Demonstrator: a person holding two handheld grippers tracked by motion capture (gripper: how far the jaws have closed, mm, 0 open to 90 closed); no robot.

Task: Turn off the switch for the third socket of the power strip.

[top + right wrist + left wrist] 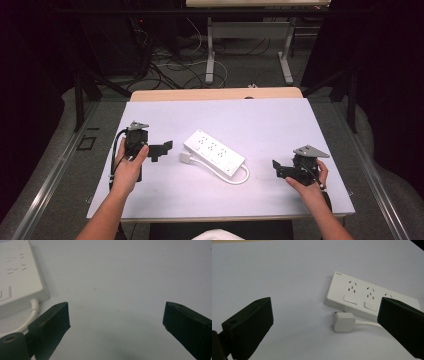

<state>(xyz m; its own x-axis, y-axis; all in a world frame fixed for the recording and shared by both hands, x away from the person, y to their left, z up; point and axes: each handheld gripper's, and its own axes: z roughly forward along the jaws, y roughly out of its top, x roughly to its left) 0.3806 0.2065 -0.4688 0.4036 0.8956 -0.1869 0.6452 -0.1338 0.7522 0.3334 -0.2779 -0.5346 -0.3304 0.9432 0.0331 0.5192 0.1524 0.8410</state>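
A white power strip [214, 152] lies slantwise in the middle of the white table top [260, 120]. Its cable [239, 177] loops around the near end, and its white plug [186, 158] rests loose beside the strip's left side. My left gripper [162, 149] is held level just left of the plug, open and with nothing between its jaws. In the left gripper view the plug [343, 322] and the strip [362, 296] lie ahead between the wide-apart jaws of that gripper [324, 313]. Off to the strip's right, my right gripper [276, 169] stands open and holds nothing. The right gripper view has the strip's end [20, 277] and cable [31, 315] at its left.
The white sheet covers a wooden table whose far edge [215, 94] shows bare. Beyond it are the legs of another table [210, 55] and loose cables on the floor [170, 65]. Bare table surface lies around the strip on all sides.
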